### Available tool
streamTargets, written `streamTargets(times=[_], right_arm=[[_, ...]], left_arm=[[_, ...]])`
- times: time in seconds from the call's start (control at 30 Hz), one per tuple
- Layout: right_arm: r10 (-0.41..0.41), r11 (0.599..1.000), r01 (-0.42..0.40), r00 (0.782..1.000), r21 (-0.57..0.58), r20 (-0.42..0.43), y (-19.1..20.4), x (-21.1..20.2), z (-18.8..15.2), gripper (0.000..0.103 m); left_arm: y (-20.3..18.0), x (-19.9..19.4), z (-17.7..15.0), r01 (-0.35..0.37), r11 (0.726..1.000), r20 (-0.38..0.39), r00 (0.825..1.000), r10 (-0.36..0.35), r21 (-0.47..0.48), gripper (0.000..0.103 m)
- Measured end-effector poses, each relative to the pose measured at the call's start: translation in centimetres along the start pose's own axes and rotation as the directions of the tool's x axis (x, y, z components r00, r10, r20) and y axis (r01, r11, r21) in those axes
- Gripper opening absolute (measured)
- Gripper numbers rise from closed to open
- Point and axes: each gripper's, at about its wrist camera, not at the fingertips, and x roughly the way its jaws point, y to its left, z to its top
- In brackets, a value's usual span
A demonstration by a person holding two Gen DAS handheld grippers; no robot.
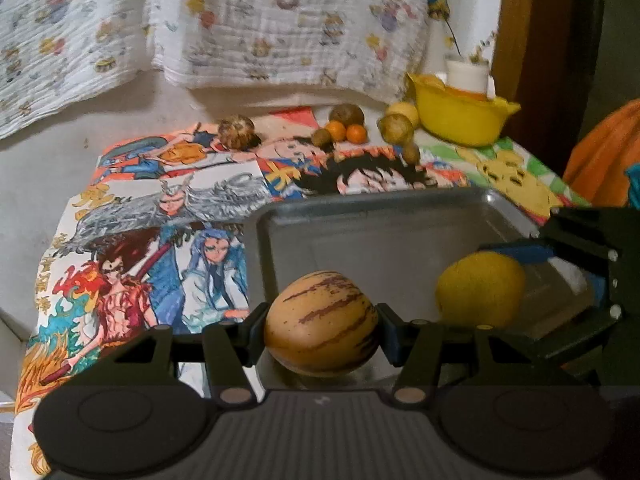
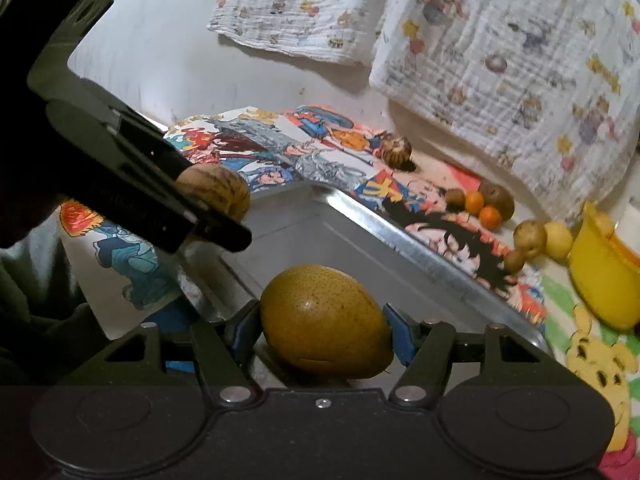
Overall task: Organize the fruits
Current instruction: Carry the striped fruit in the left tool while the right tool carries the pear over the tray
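Note:
My left gripper (image 1: 322,330) is shut on a tan fruit with purple stripes (image 1: 322,322), held over the near left corner of a metal tray (image 1: 360,224). My right gripper (image 2: 322,336) is shut on a yellow-green speckled fruit (image 2: 324,320), held over the tray (image 2: 420,256); it also shows in the left wrist view (image 1: 480,288) at the tray's right side. The striped fruit and left gripper show in the right wrist view (image 2: 214,190) at the upper left.
Loose fruits lie beyond the tray on the cartoon-print cloth: a brown one (image 1: 236,130), two small oranges (image 1: 346,132), several brownish-yellow ones (image 1: 396,126). A yellow bowl (image 1: 460,116) stands at the back right. Patterned cloths hang on the wall behind.

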Motion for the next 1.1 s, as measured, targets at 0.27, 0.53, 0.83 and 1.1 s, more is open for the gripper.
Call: streamTargets(times=[0.27, 0.53, 0.83, 1.1], right_arm=[[0.040, 0.997, -0.038, 0.999, 0.070, -0.030, -0.8, 0.2, 0.2, 0.067], [0.050, 0.996, -0.047, 0.998, 0.079, -0.031, -1.0, 0.3, 0.3, 0.068], [0.066, 0.993, -0.062, 0.997, 0.100, -0.029, -1.3, 0.2, 0.0, 0.069], [0.084, 0.990, -0.083, 0.996, 0.111, -0.010, -1.7, -0.8, -0.4, 0.077]], left_arm=[[0.0, 0.6, 0.0, -0.027, 0.999, -0.038, 0.999, 0.028, 0.017, 0.060], [-0.1, 0.7, -0.1, -0.037, 0.999, -0.046, 0.998, 0.039, 0.031, 0.060], [-0.1, 0.0, 0.0, -0.040, 0.999, -0.035, 0.999, 0.042, 0.033, 0.064], [-0.1, -0.9, -0.1, -0.032, 0.999, -0.021, 0.999, 0.032, 0.032, 0.081]])
